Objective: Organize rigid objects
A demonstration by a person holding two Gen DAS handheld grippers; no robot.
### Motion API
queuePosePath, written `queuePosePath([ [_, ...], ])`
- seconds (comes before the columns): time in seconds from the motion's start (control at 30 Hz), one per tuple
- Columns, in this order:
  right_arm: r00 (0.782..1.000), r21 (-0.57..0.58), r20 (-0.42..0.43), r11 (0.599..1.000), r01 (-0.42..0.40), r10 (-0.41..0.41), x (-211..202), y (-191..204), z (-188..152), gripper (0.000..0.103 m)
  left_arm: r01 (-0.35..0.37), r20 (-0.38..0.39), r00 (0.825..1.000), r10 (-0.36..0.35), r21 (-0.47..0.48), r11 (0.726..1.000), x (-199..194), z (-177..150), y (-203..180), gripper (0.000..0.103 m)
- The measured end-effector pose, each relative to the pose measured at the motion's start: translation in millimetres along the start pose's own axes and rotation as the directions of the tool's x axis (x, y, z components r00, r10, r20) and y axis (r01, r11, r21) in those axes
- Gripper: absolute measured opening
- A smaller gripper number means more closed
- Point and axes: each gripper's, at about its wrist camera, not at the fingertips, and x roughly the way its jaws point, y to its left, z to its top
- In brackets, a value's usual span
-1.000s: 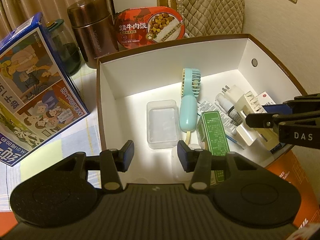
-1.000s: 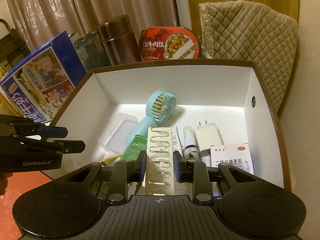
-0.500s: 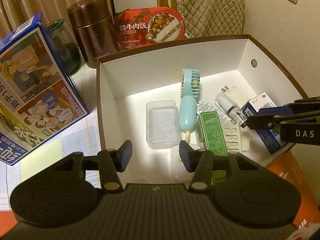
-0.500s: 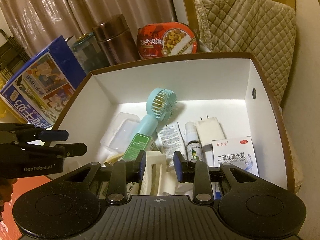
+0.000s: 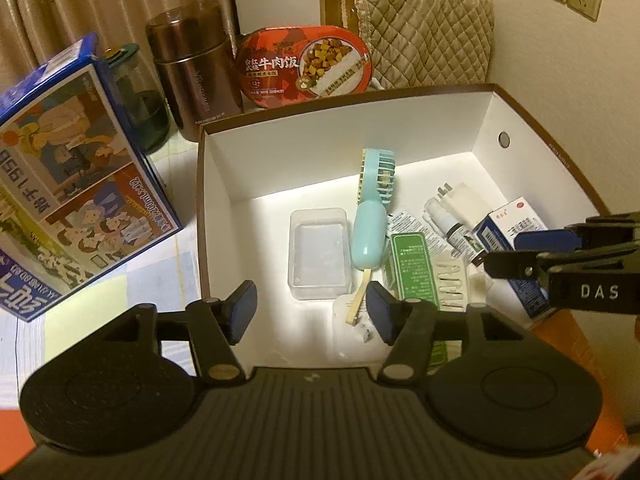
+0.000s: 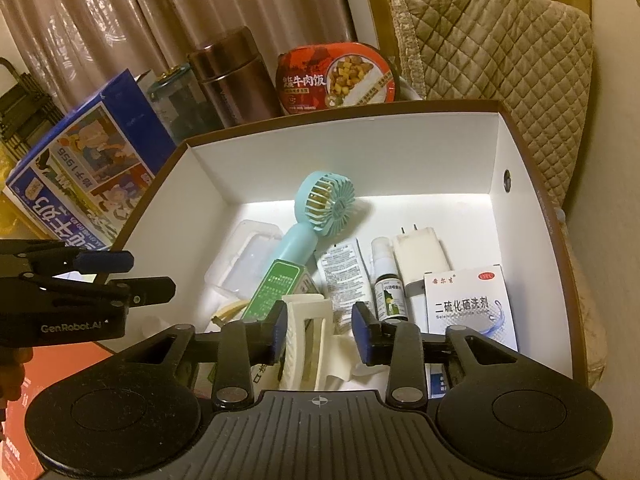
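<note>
A white-lined brown box holds a teal hand fan, a clear plastic case, a green carton, a white charger, a small spray bottle and a white medicine box. A cream hair claw clip lies in the box's near part. My right gripper is open just above the clip, not holding it. My left gripper is open and empty over the box's near left.
Behind the box stand a brown thermos, a red beef-rice meal tub, a dark glass jar and a quilted cushion. A blue milk carton box stands left of the box. A wall runs along the right.
My right gripper lowered the cream clip into the box, opened and let it go. The clip now lies among the items. The left gripper hardly moved.
</note>
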Motion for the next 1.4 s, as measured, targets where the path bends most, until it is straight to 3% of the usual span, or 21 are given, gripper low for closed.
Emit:
queuePosePath([
  [0.1, 1.000, 0.006, 0.031, 1.000, 0.007, -0.008, -8, 0, -5, 0.063, -0.017, 0.017, 1.000, 0.018, -0.028, 0.999, -11, -4, -2, 0.066],
  [0.2, 0.999, 0.007, 0.048, 1.000, 0.007, -0.007, -18, -1, -10, 0.067, -0.033, 0.042, 0.999, 0.035, -0.060, 0.998, -26, -9, -5, 0.070],
  [0.43, 0.997, -0.017, 0.082, 1.000, -0.005, 0.007, -44, 2, -24, 0.069, -0.077, 0.102, 0.991, 0.089, -0.123, 0.989, -68, -28, -12, 0.075],
  [0.77, 0.994, -0.059, 0.102, 0.998, -0.029, 0.035, -81, 27, -50, 0.072, -0.127, 0.099, 0.984, 0.150, -0.207, 0.970, -119, -70, -9, 0.075],
  [1.4, 0.999, -0.128, 0.048, 0.992, -0.018, 0.025, -124, 142, -130, 0.079, -0.122, 0.088, 0.985, 0.151, -0.269, 0.955, -206, -189, 31, 0.075],
])
